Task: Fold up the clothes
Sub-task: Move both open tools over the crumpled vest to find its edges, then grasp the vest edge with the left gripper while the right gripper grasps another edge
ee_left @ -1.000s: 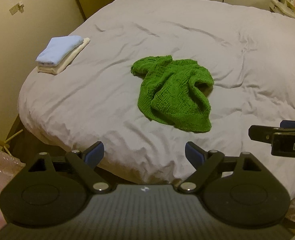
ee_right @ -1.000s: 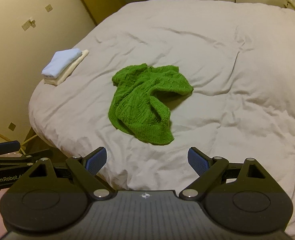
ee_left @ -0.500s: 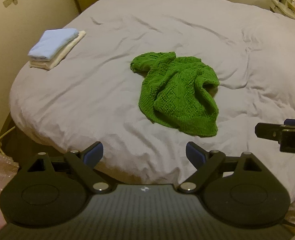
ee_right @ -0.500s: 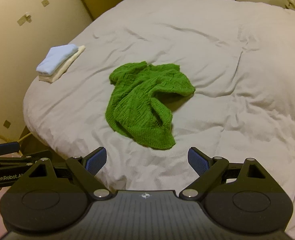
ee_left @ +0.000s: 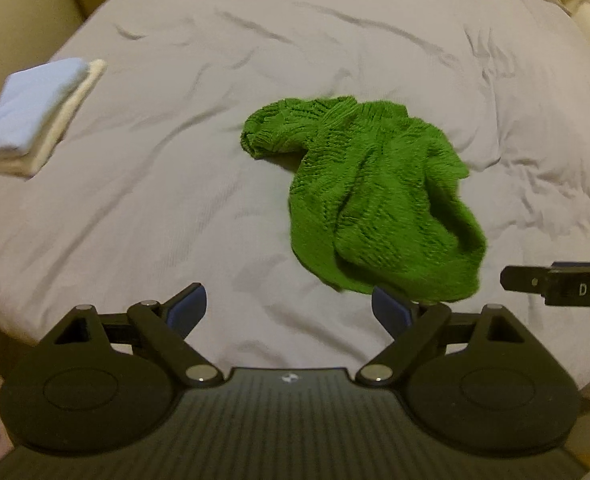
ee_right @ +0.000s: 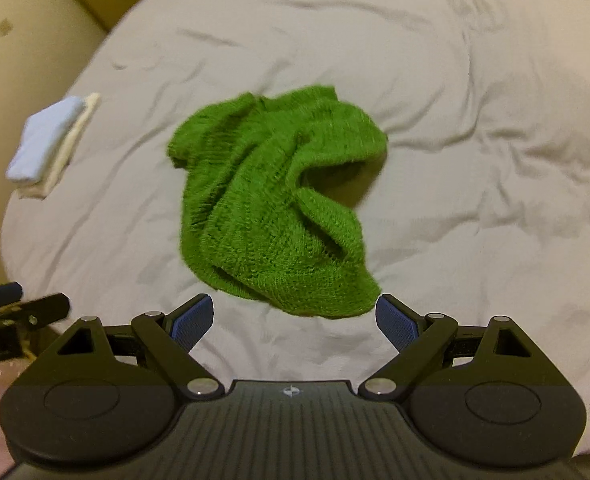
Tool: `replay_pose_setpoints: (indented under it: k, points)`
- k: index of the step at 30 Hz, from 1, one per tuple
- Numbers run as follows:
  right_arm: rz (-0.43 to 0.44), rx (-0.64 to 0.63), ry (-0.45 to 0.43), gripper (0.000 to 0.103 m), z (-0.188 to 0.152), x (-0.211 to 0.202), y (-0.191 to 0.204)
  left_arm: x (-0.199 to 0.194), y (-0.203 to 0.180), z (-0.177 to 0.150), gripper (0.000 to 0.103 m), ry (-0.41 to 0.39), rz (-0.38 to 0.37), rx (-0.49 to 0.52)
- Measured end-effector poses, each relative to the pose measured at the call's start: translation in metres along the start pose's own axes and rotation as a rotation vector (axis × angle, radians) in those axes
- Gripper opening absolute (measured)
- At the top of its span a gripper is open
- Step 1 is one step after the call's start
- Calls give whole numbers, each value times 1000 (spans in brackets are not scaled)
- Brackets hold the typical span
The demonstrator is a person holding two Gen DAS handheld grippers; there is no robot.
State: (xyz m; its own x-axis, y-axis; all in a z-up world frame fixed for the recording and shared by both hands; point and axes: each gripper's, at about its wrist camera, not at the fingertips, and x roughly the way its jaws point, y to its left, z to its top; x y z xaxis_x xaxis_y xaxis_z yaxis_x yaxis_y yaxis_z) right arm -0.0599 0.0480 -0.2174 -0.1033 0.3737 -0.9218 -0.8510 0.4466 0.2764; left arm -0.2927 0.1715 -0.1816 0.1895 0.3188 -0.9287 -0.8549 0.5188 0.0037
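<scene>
A crumpled green knitted sweater (ee_left: 371, 200) is seen lying on the bed (ee_left: 155, 208), which is covered with a wrinkled pale duvet. No container is present.

The left claw (ee_left: 289, 308) is held spread wide and nothing is pinched by it; the sweater lies ahead of it and to its right side, and the near hem is seen just over the right blue pad (ee_left: 391, 310), but whether it is touched cannot be told. The right claw (ee_right: 295, 316) is also spread wide and empty; the sweater (ee_right: 279, 200) lies straight ahead of it, its near hem just beyond the fingertips.

Far ahead and to the left of both claws, a small stack of folded clothes (ee_left: 35, 116) is placed near the bed edge, light blue on cream.

Both views are slightly blurred. Only a part of the other claw is shown at each picture edge.
</scene>
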Motion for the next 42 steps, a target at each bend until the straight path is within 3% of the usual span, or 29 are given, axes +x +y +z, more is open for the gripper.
replay_pose_setpoints:
  k: [7, 14, 23, 30, 32, 33, 34, 36, 37, 42]
  points:
    - [-82, 203, 47, 90, -15, 35, -13, 64, 31, 28, 87, 71, -99, 94]
    - [-148, 329, 83, 90, -30, 54, -40, 119, 39, 52, 87, 93, -183, 75]
    - [-112, 308, 36, 90, 7, 88, -47, 170, 39, 83, 92, 86, -245, 12]
    - [-58, 153, 2, 90, 30, 130, -53, 213, 24, 103, 92, 36, -295, 36]
    - [-23, 125, -12, 90, 31, 141, -54, 226, 19, 105, 82, 43, -333, 46]
    - [2, 114, -16, 88, 31, 146, -54, 231, 16, 106, 55, 53, -349, 53]
    - [36, 109, -10, 69, 30, 150, -55, 232, 12, 105, 40, 65, -350, 63]
    - [135, 146, 29, 32, 30, 155, -59, 223, 7, 102, 22, 65, -349, 89]
    - [171, 176, 49, 23, 30, 152, -61, 210, 9, 99, 8, 46, -343, 97]
    - [373, 305, 39, 17, 37, 97, -76, 116, 50, 98, 6, -19, -400, -9]
